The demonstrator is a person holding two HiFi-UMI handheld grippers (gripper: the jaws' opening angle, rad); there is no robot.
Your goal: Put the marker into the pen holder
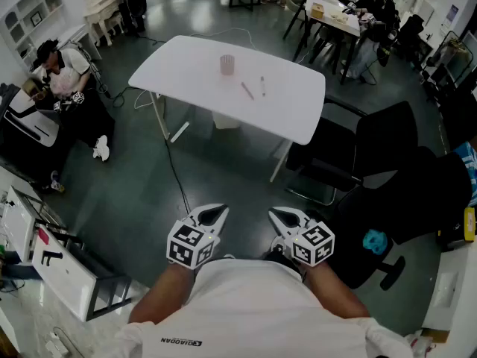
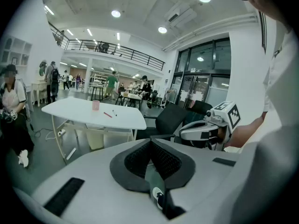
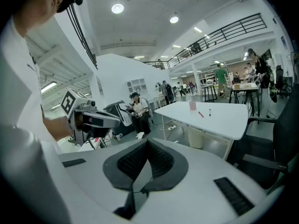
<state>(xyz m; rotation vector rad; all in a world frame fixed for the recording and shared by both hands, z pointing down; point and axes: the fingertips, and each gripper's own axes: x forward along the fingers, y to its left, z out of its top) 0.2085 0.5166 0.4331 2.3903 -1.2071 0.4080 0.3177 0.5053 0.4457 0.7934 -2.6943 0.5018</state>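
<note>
Smooth white rounded table bore pink cylindrical pen holder, slim red marker. Left gripper, right gripper: ribbed jaws together, empty.

The person is holding the left gripper and the right gripper side by side, close in front of the chest, with a small gap between them and both noses pointing forward and slightly toward each other. Both bare forearms are reaching out from the torso, elbows tucked in, the marker cubes sitting just ahead of the wrists. Each gripper's jaws are pressing together at the tips, with nothing lying between them.
</note>
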